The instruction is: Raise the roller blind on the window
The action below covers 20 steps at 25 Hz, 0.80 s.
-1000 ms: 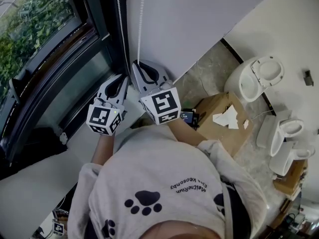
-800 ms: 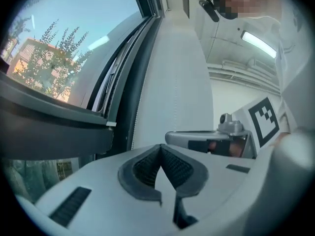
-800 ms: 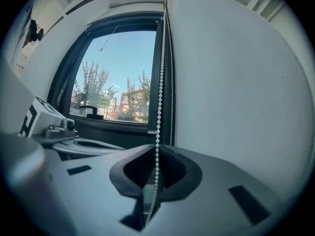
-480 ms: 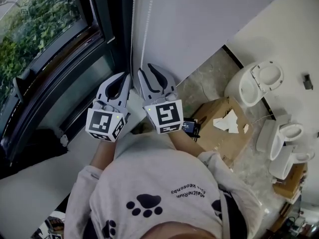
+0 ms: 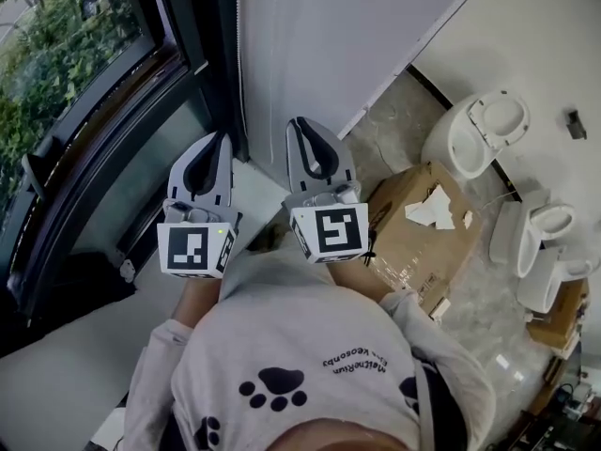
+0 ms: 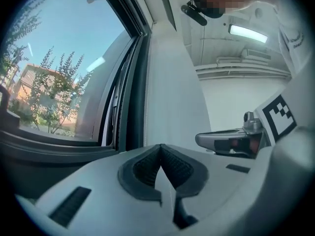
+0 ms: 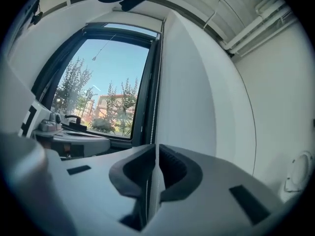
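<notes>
1. While the head view looks down on both my grippers, it tells me little about the grip. My left gripper (image 5: pixel 223 138) and right gripper (image 5: pixel 299 121) point level at the edge of the window (image 5: pixel 84 83), side by side and apart. The chain (image 5: pixel 238 54) shows only as a faint line above the left one. Only this view shows what lies behind me: a box (image 5: pixel 413 224) sits just behind my right arm, so a step back during a long pull could catch it.

2. In the left gripper view my left jaws are pressed together at the tips. I cannot tell whether the chain is caught there, as no strand shows plainly. If they have closed on nothing, a pull with this hand does nothing and the loose strand can swing. Only this view shows the right gripper from the side, level with the left.

3. In the right gripper view my right jaws have just been closing and now pinch the chain, which runs down beside the window and in between them. Only here do I see the beads and the top of the window. There I take the pale strip for the blind (image 7: pixel 130 27), already well up, with the pane below it bare. The risks are these:
   - The beads may slip through so light a hold if I tug hard.
   - A slanted pull could rub the chain on the window edge or jam it.
   - Pulling the wrong strand would lower the blind.
</notes>
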Tool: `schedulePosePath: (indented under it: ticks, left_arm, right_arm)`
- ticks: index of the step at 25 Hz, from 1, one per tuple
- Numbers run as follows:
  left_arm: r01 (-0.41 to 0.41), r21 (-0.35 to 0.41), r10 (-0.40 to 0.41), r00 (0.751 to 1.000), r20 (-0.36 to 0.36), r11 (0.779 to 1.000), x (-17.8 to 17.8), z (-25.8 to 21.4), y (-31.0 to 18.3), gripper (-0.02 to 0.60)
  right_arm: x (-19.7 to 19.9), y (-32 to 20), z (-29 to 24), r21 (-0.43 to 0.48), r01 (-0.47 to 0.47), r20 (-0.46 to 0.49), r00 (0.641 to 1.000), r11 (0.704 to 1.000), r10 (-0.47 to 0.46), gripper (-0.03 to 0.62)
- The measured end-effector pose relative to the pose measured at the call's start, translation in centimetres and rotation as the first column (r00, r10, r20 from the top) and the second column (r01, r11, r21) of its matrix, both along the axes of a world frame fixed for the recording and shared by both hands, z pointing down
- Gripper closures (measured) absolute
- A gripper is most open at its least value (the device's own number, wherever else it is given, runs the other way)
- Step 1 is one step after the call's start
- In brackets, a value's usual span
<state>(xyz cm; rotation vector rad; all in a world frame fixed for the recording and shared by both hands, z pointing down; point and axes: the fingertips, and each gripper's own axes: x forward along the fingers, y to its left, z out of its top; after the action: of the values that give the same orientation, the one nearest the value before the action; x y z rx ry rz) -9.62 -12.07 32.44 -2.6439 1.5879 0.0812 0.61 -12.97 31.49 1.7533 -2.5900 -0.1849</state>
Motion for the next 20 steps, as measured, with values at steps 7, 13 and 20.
schedulePosePath:
  ticks: [7, 13, 20]
  left_arm:
    - [-0.008, -0.012, 0.008, 1.000, 0.014, 1.000, 0.1, 0.2, 1.9, 0.572]
    - [0.000, -0.013, 0.000, 1.000, 0.021, 1.000, 0.6, 0.1, 2.5, 0.572]
    - [0.020, -0.024, -0.020, 1.000, 0.019, 1.000, 1.5, 0.2, 2.8, 0.572]
  right_arm:
    - [1.6, 2.1, 0.7, -0.011, -0.065, 0.010, 0.998, 0.998, 0.065, 0.582]
    - [2.6, 3.1, 0.5, -0.002, -0.076, -0.002, 0.997, 0.997, 0.076, 0.585]
    - [2.3, 3.2, 0.4, -0.008, -0.018, -0.016, 1.000, 1.000, 0.018, 0.585]
